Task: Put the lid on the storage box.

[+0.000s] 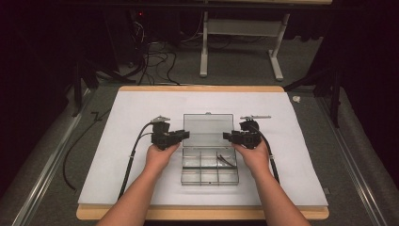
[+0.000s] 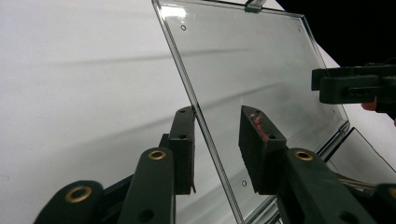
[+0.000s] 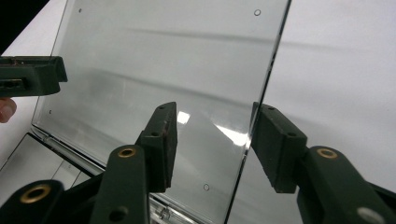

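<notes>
A clear plastic compartment box lies on the white sheet with its lid [image 1: 208, 128] swung open behind the divided base [image 1: 193, 175]. A thin dark item [image 1: 227, 161] rests in one right-hand compartment. My left gripper [image 1: 184, 135] is at the lid's left edge and my right gripper [image 1: 227, 136] at its right edge. In the left gripper view the gripper [image 2: 217, 116] is open, its jaws straddling the edge of the lid [image 2: 252, 60]. In the right gripper view the gripper [image 3: 215, 112] is open too, the lid [image 3: 163, 56] edge running between its fingers.
A white sheet [image 1: 131, 169] covers the wooden tabletop. A slim metal tool [image 1: 255, 117] lies just behind the right gripper. A small white object [image 1: 296, 99] sits off the sheet at the far right. Cables trail from both grippers toward the front.
</notes>
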A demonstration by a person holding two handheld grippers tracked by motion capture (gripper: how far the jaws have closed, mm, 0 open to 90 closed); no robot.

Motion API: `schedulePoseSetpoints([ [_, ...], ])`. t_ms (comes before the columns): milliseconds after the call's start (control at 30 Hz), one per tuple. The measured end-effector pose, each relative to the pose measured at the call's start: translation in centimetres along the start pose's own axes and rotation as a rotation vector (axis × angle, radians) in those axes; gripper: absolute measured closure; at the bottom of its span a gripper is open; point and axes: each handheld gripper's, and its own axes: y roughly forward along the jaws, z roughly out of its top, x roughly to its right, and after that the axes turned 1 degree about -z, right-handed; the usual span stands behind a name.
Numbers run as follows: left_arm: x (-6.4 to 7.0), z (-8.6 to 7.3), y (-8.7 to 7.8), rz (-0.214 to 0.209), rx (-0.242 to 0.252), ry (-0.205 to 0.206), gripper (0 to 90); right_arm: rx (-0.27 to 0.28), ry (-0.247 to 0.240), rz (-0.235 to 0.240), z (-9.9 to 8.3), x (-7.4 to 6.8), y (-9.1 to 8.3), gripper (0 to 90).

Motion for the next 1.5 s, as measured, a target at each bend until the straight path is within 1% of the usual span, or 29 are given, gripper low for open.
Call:
schedulePoseSetpoints([
  [267, 0.7, 0.2, -0.8, 0.016, 0.026, 0.041, 73.3, 0.028, -0.031, -0.018, 0.0, -0.4, -0.9, 60.0],
  [467, 1.3, 0.1, -1.5, 0.035, 0.047, 0.091, 76.7, 0.050, -0.063, -0.036, -0.1, -0.8, -1.7, 64.1],
  [567, 1.5, 0.0, -1.7, 0.041, 0.055, 0.106, 77.9, 0.050, -0.074, -0.048, -0.2, -1.1, -2.0, 65.7],
  [733, 1.9, -0.2, -2.1, 0.049, 0.072, 0.125, 79.6, 0.062, -0.085, -0.050, -0.3, -1.2, -2.4, 68.2],
  [867, 2.3, -0.3, -2.4, 0.066, 0.079, 0.158, 80.9, 0.070, -0.094, -0.048, -0.4, -1.3, -2.7, 69.0],
  [1000, 2.6, -0.4, -2.6, 0.073, 0.085, 0.176, 82.1, 0.083, -0.098, -0.044, -0.6, -1.4, -3.1, 69.6],
  [1133, 2.8, -0.6, -2.8, 0.064, 0.101, 0.181, 82.8, 0.097, -0.106, -0.041, -0.9, -1.6, -3.4, 68.0],
  [1367, 3.3, -0.8, -3.2, 0.070, 0.107, 0.207, 82.2, 0.117, -0.130, -0.055, -1.4, -2.1, -3.8, 67.4],
  [1500, 3.6, -0.9, -3.3, 0.073, 0.109, 0.217, 79.2, 0.129, -0.139, -0.055, -1.7, -2.2, -4.0, 66.8],
])
